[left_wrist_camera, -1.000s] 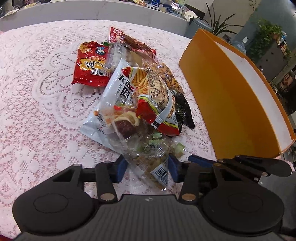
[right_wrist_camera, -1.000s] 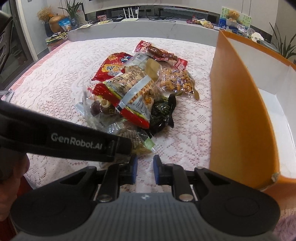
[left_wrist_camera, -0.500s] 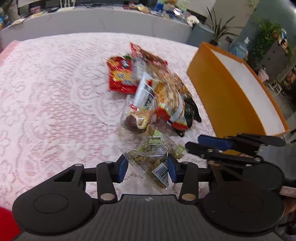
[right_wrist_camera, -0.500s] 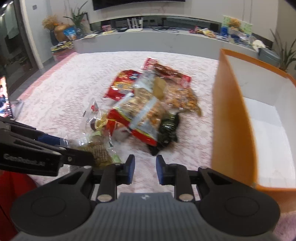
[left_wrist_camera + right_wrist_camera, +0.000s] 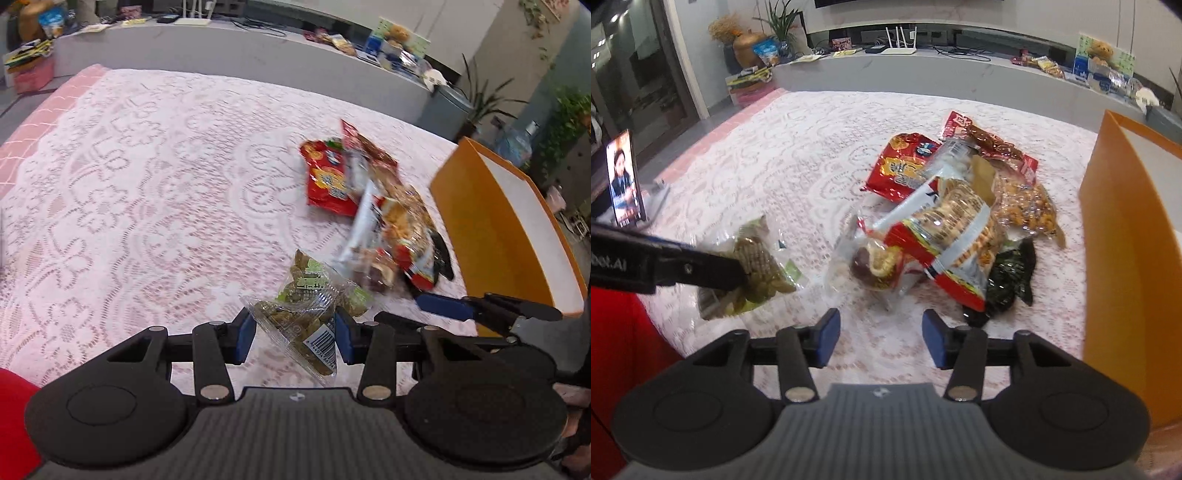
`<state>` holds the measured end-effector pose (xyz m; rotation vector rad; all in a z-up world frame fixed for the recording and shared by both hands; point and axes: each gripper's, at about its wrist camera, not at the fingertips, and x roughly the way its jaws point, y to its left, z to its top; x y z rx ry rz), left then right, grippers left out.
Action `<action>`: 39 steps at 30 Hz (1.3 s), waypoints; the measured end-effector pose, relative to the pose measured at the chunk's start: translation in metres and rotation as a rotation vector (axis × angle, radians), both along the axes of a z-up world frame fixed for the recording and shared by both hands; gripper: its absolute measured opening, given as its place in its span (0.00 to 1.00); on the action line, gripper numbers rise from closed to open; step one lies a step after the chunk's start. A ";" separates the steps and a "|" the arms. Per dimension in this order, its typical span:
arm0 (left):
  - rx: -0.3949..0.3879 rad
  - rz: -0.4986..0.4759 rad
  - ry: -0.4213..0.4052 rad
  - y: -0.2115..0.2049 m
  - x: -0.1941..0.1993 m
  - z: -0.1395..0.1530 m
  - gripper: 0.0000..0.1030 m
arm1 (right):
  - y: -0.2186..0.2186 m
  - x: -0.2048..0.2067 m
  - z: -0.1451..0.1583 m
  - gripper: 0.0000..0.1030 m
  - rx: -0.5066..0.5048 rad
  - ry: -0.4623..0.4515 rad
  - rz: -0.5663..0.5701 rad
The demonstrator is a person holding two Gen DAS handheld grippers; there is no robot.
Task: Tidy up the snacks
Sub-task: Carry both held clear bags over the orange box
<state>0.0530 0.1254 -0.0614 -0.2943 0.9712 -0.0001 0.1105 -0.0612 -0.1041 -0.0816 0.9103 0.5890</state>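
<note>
- Between the blue pads of the left claw (image 5: 294,334) sits a clear plastic packet of green snacks with a barcode label (image 5: 303,317); the claw is clamped on it and holds it up off the lace-covered worktop (image 5: 147,192), to the left of the pile.
- The right claw (image 5: 881,341) is spread wide and holds nothing, hovering near the front edge of the heap of mixed snack bags (image 5: 956,214).
- Well to the right stands the orange cardboard box with a white inside (image 5: 1126,258), apparently bare of snacks as far as can be seen.
- Judging by this, the step in hand is carrying the first picked packet away from the pile; sorting has barely begun.
- Next, the left claw likely needs to swing the packet rightwards over the box wall and release it, while the right claw could drop onto the nearest bag, the red-and-clear cracker packet (image 5: 945,243).
- The slippery film may slide in the grip, so a steady carry matters.
</note>
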 end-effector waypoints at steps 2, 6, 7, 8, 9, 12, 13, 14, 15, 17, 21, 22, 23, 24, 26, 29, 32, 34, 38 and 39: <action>0.018 0.008 -0.004 0.002 0.001 -0.001 0.49 | 0.004 0.005 0.001 0.60 0.033 0.002 -0.020; 0.023 0.018 -0.008 0.006 0.006 -0.004 0.49 | 0.014 0.021 -0.001 0.60 0.075 0.043 -0.065; 0.021 0.022 -0.008 0.006 0.007 -0.004 0.49 | 0.016 0.025 -0.002 0.60 0.087 0.057 -0.080; 0.021 0.023 -0.008 0.006 0.009 -0.006 0.49 | 0.018 0.029 -0.004 0.60 0.097 0.069 -0.094; 0.020 0.022 -0.008 0.006 0.010 -0.006 0.49 | 0.020 0.032 -0.006 0.60 0.101 0.083 -0.108; 0.013 0.021 -0.010 0.007 0.010 -0.007 0.49 | 0.024 0.038 -0.010 0.46 0.109 0.114 -0.133; 0.013 0.021 -0.010 0.007 0.010 -0.006 0.49 | 0.023 0.039 -0.011 0.44 0.107 0.117 -0.138; 0.013 0.021 -0.010 0.007 0.011 -0.007 0.49 | 0.023 0.039 -0.010 0.43 0.112 0.117 -0.139; 0.013 0.022 -0.010 0.007 0.010 -0.007 0.49 | 0.022 0.039 -0.011 0.40 0.114 0.117 -0.135; 0.011 0.024 -0.011 0.007 0.009 -0.006 0.49 | 0.021 0.038 -0.009 0.39 0.115 0.115 -0.134; 0.015 0.020 -0.025 0.003 0.007 -0.001 0.49 | 0.019 0.031 -0.002 0.36 0.117 0.108 -0.108; 0.018 0.018 -0.029 0.002 0.006 0.001 0.49 | 0.018 0.026 0.001 0.36 0.116 0.099 -0.101; 0.019 0.016 -0.033 0.000 0.005 0.003 0.49 | 0.017 0.022 0.003 0.35 0.114 0.089 -0.095; 0.021 0.014 -0.039 -0.002 0.003 0.005 0.49 | 0.016 0.018 0.006 0.35 0.114 0.081 -0.090; 0.027 0.011 -0.050 -0.005 -0.001 0.009 0.49 | 0.011 0.008 0.011 0.35 0.126 0.076 -0.084; 0.033 0.009 -0.066 -0.010 -0.006 0.016 0.49 | 0.002 -0.006 0.020 0.35 0.139 0.064 -0.077; 0.041 0.002 -0.090 -0.016 -0.011 0.024 0.49 | -0.009 -0.022 0.033 0.35 0.140 0.023 -0.068; 0.047 -0.003 -0.105 -0.021 -0.014 0.029 0.49 | -0.018 -0.030 0.040 0.35 0.143 0.002 -0.067; 0.056 -0.028 -0.130 -0.033 -0.016 0.040 0.49 | -0.037 -0.040 0.056 0.35 0.150 -0.039 -0.073; 0.057 -0.038 -0.140 -0.038 -0.016 0.043 0.49 | -0.043 -0.041 0.061 0.35 0.148 -0.052 -0.078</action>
